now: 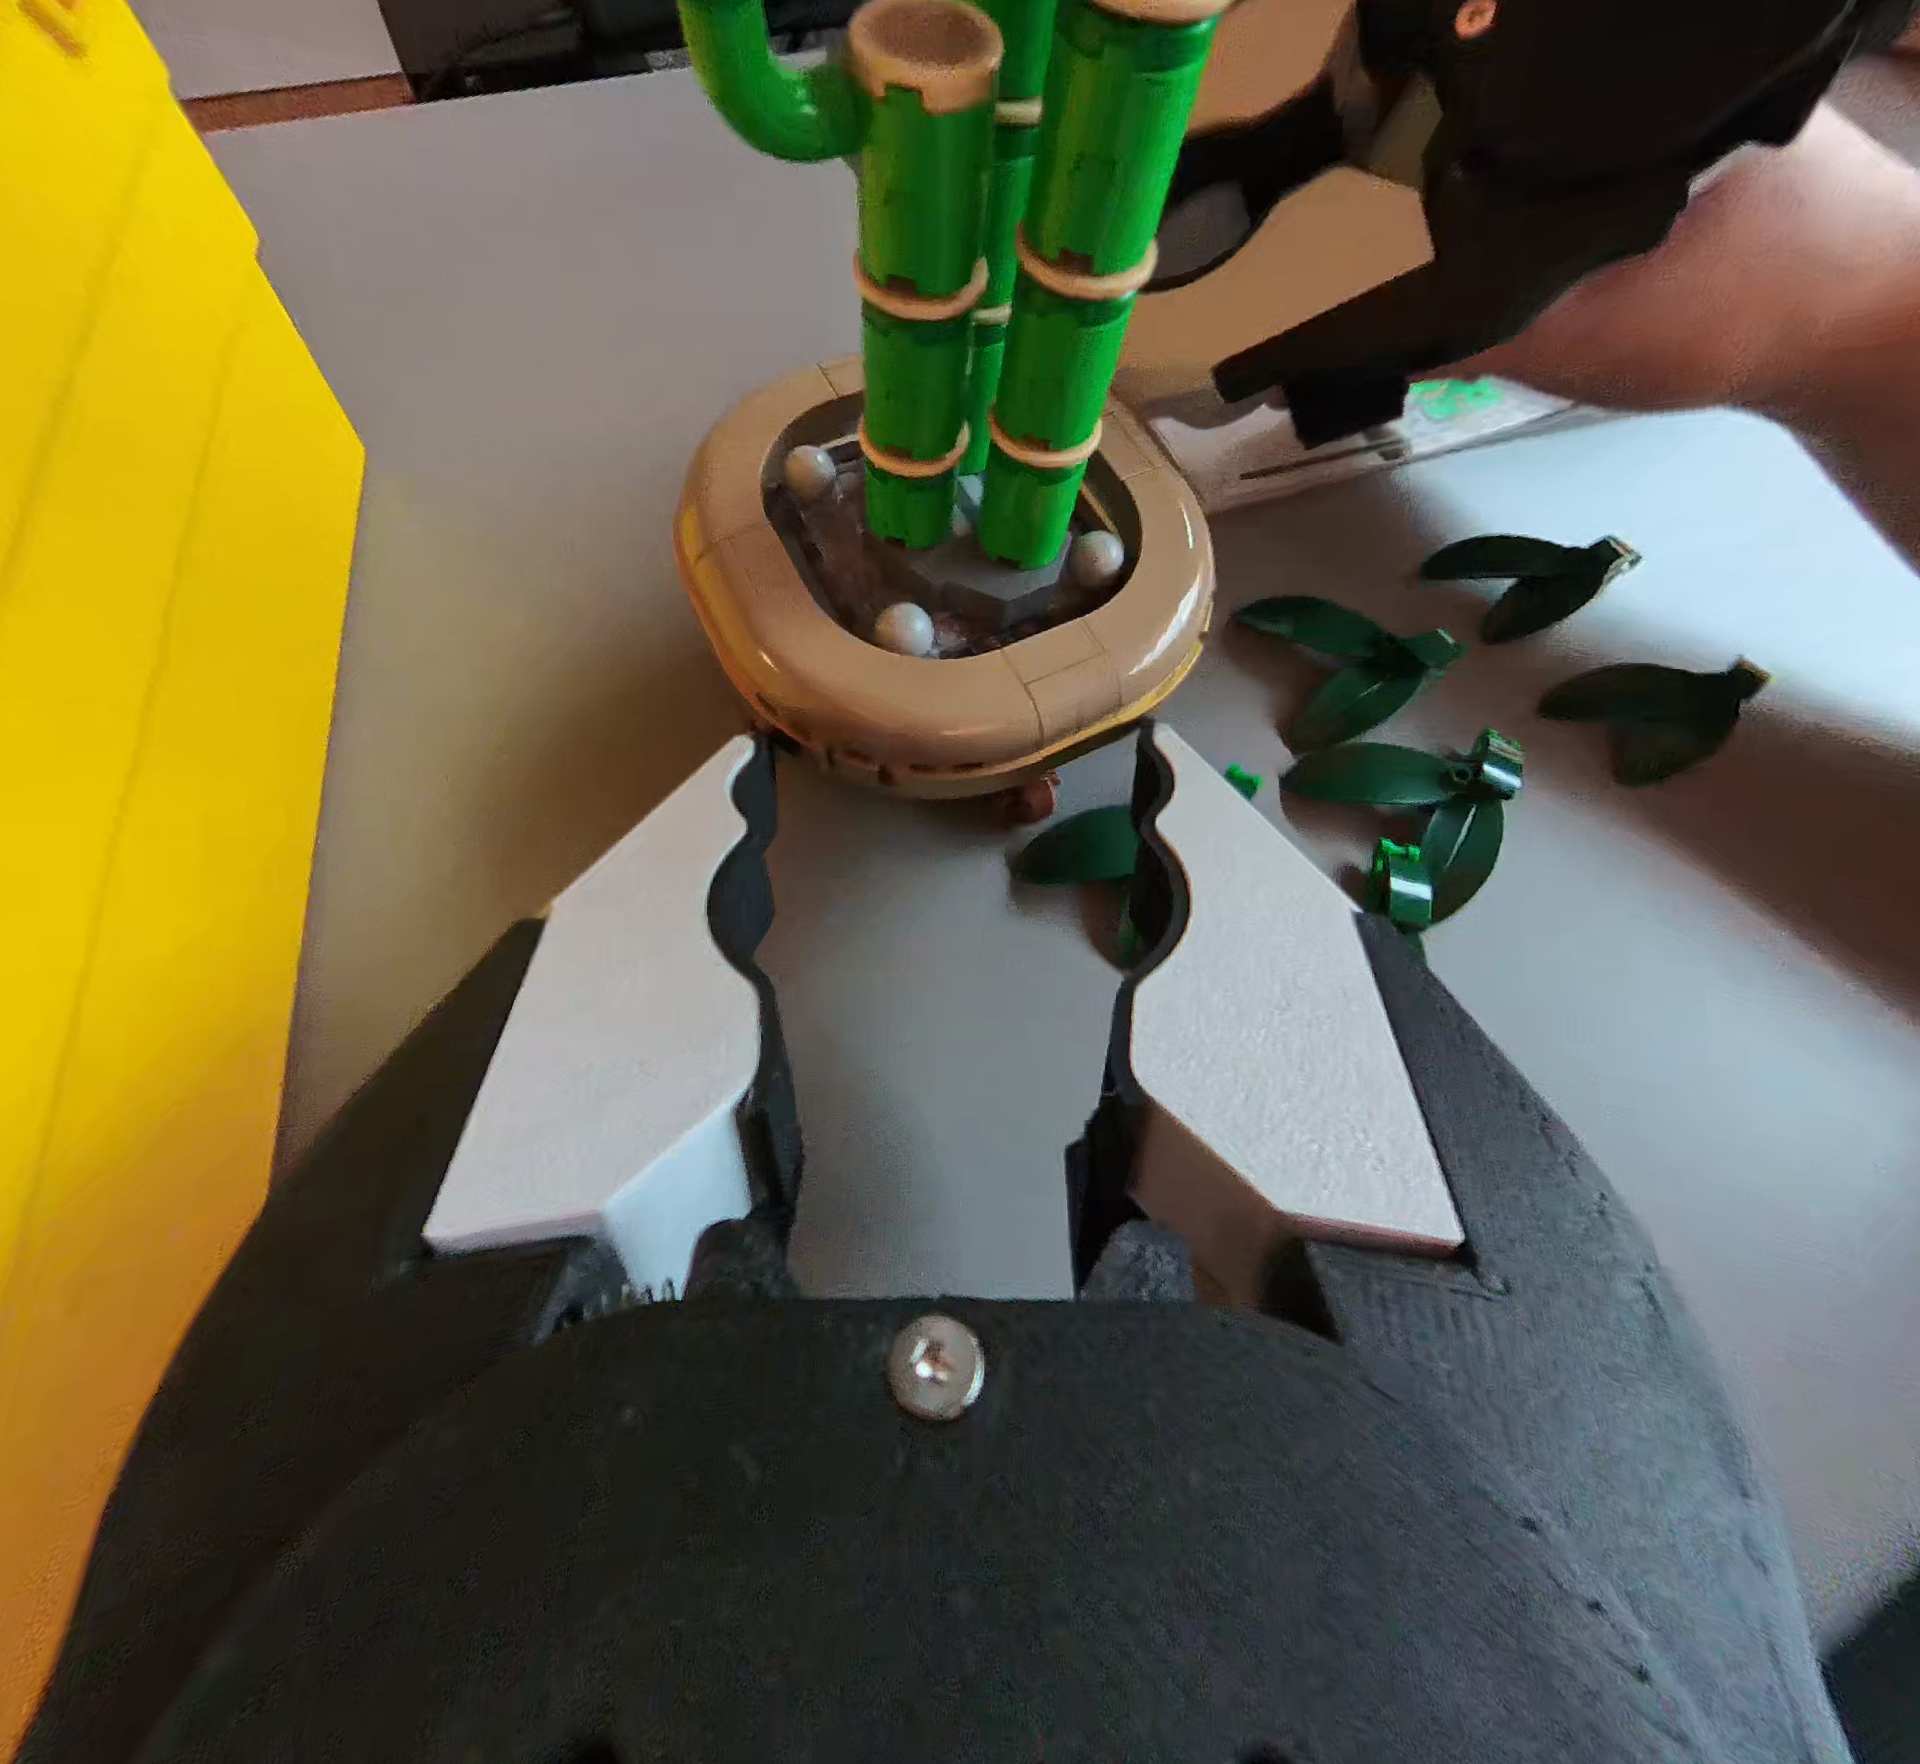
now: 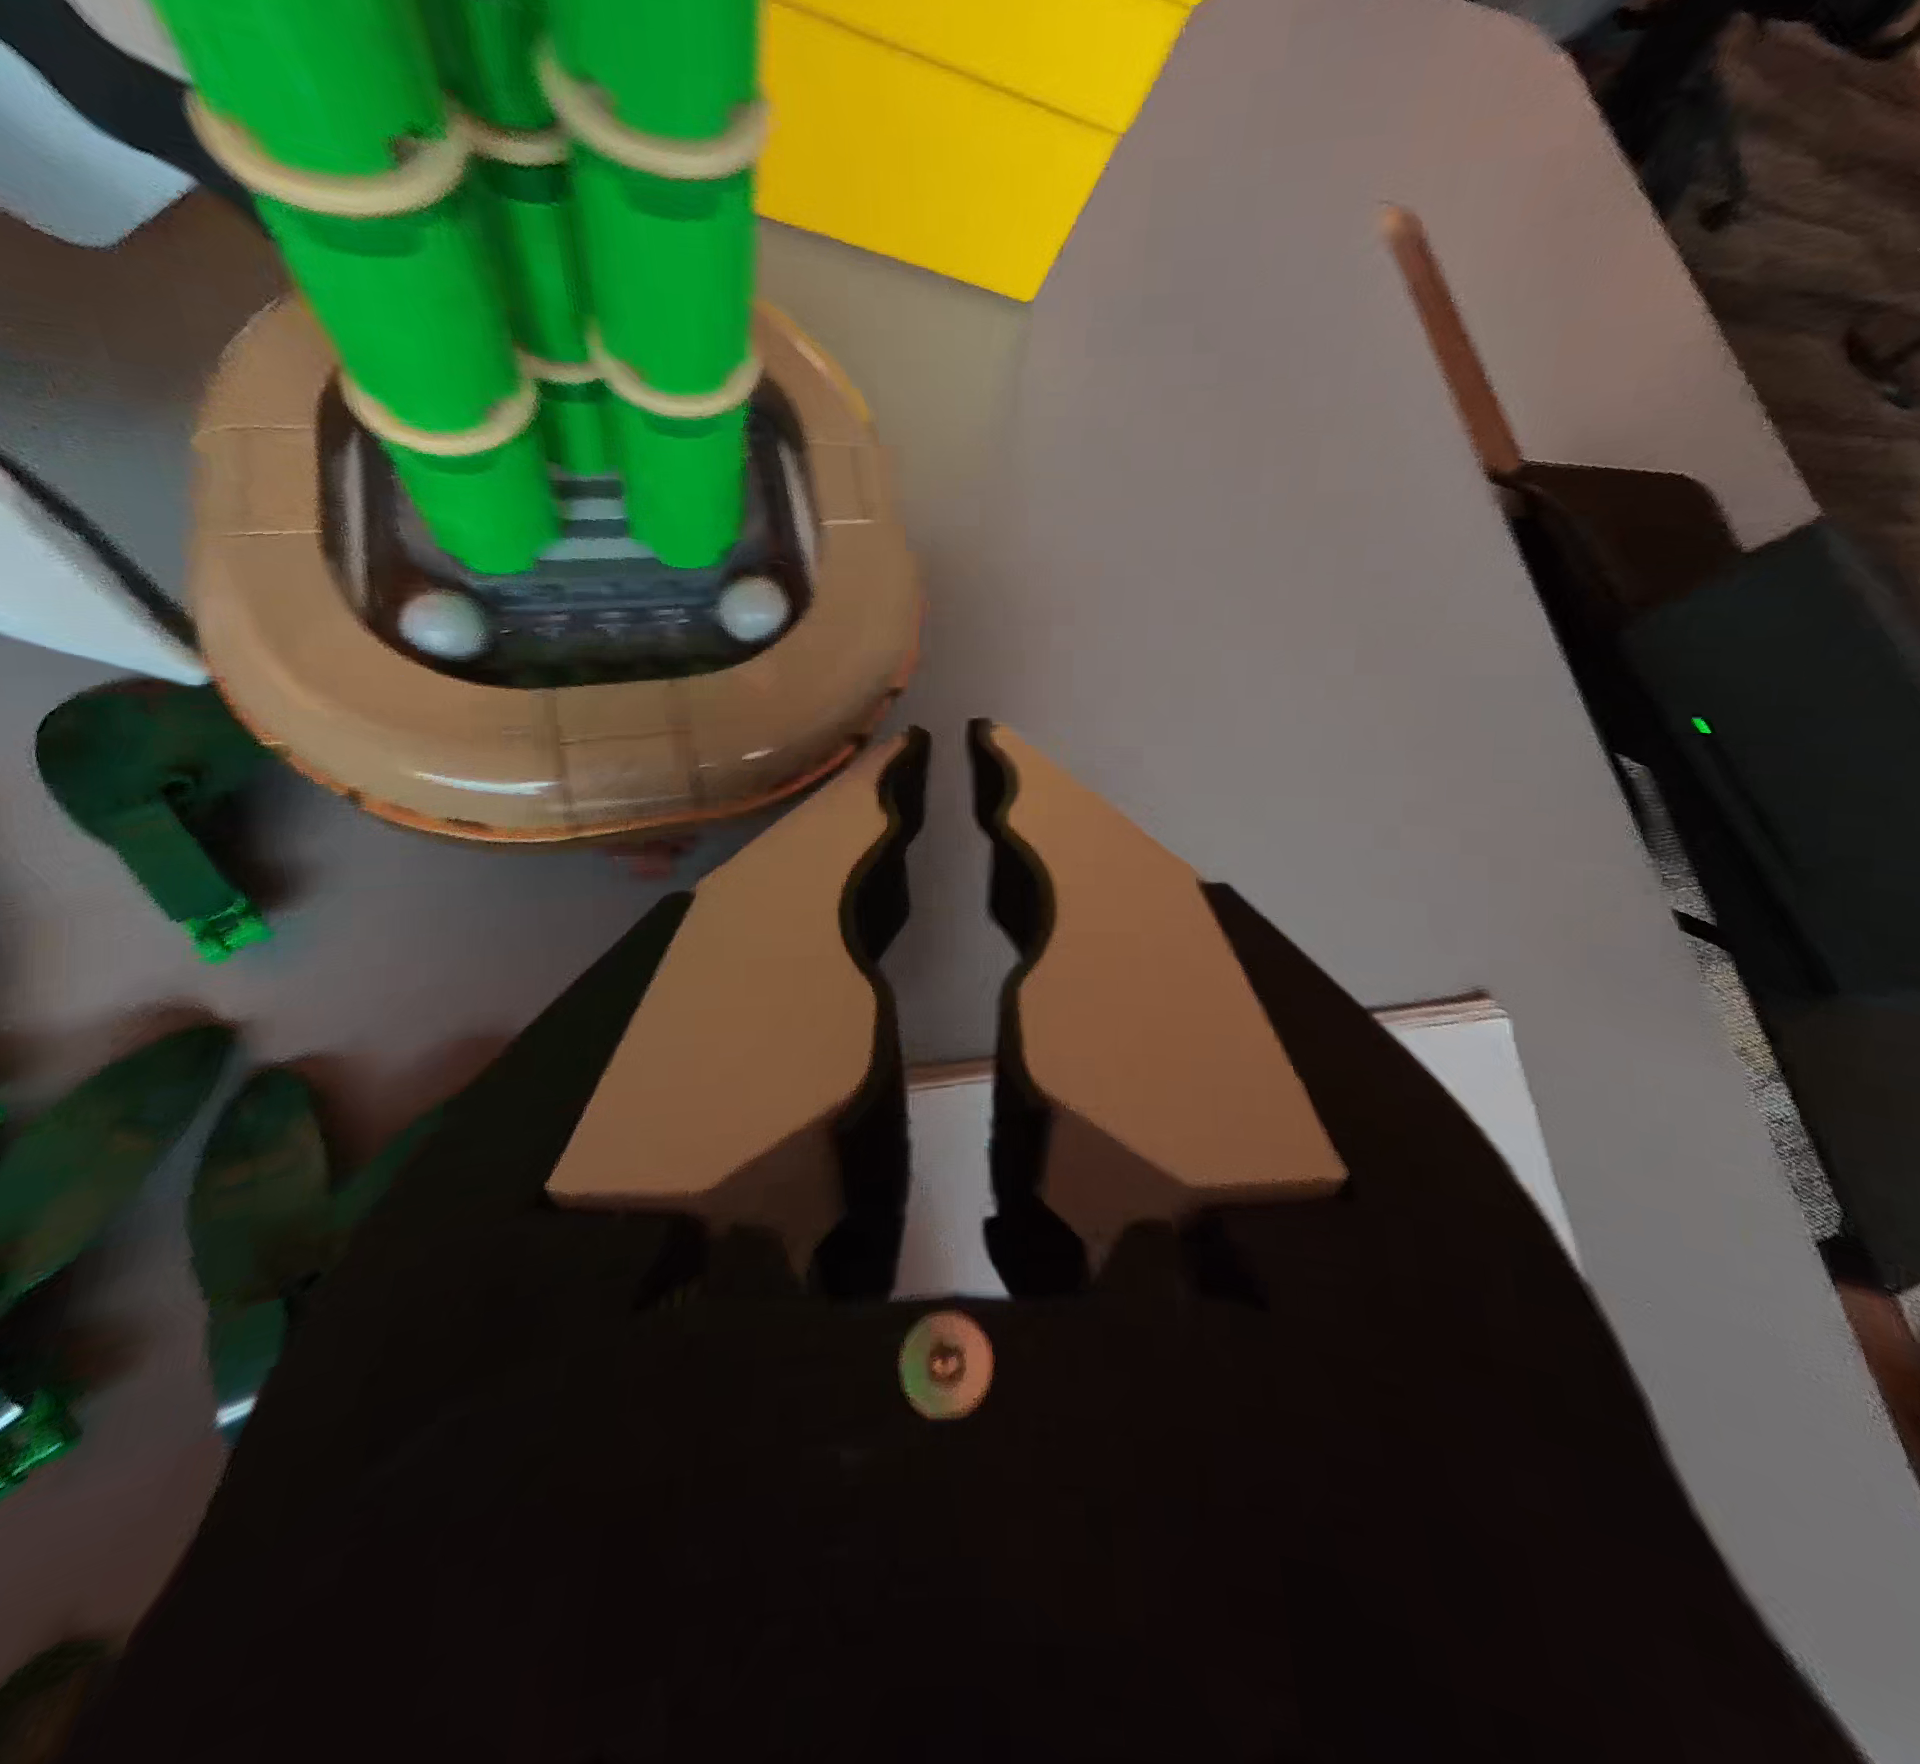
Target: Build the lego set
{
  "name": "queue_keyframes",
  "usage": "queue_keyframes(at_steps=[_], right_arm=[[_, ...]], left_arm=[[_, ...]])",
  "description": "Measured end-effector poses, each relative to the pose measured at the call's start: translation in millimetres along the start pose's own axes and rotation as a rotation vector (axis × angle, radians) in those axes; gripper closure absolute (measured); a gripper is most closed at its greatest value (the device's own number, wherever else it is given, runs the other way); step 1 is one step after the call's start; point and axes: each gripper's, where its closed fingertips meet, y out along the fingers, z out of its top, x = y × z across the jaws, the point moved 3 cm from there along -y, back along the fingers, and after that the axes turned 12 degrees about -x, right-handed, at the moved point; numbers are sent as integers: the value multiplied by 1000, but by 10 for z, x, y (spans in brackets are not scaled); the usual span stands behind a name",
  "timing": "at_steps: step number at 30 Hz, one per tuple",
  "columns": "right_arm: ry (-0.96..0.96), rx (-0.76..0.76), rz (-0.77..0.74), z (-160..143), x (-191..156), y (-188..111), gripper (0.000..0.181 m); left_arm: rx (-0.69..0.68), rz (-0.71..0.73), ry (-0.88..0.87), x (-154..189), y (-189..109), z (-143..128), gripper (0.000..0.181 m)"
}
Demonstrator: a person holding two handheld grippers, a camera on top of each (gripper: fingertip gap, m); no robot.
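A Lego bamboo plant stands on the grey table: bright green stalks [image 1: 935,280] with tan rings rise from a rounded tan pot [image 1: 1039,686] holding grey balls. It also shows blurred in the right wrist view [image 2: 551,758]. Several loose dark green leaf pieces [image 1: 1351,675] lie to the right of the pot and show in the right wrist view [image 2: 145,779]. My left gripper [image 1: 951,753] is open and empty, its tips just in front of the pot's base. My right gripper [image 2: 948,738] is nearly closed on nothing, beside the pot's rim. It also shows in the left wrist view [image 1: 1340,384], held by a hand.
A tall yellow box [image 1: 156,571] stands left of the pot and shows behind it in the right wrist view [image 2: 966,52]. A white booklet [image 1: 1299,467] lies behind the pot. A black device with a green light [image 2: 1766,727] sits past the table's curved edge [image 2: 1558,571]. Some 10 centimetres of space lies between my two pairs of fingers.
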Motion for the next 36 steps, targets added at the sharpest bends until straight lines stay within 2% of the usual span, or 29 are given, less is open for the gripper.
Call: queue_keyframes(at_steps=[1, 6, 8, 10, 15, 17, 20, 26, 29, 32, 36], right_arm=[[-12, -12, -3, -18, -23, 12, 181], [-114, -26, 3, -112, -189, -154, 181], [-150, -8, 31, -106, -299, -232, 181], [-188, -3, 29, -79, -364, -281, 181], [-167, -48, -78, -40, -63, -217, 168], [-233, -51, -69, -6, -23, -120, 165], [-365, -58, -54, 77, -71, -34, 166], [-476, -44, -9, 105, -268, -76, 170], [-497, -51, 0, 91, -385, -150, 173], [-498, -65, -12, 41, -474, -232, 176], [-308, -118, -23, -191, -392, -472, 163]], left_arm=[[1, -7, -3, -8, 15, 16, 113], [-59, -60, 123, -96, 59, 43, 114], [-101, -97, 106, -131, 46, 31, 116], [-111, -75, 66, -199, 8, 1, 115], [-19, -48, -60, -249, -132, -30, 126], [4, -78, -66, -169, -167, -2, 126], [-9, -85, -58, -85, -143, 14, 115], [-58, 90, 113, -180, -52, -9, 100], [-118, 147, 223, -231, 15, -5, 96], [-132, 107, 249, -219, 57, 37, 92], [-76, 53, 225, -205, 13, 57, 93]])
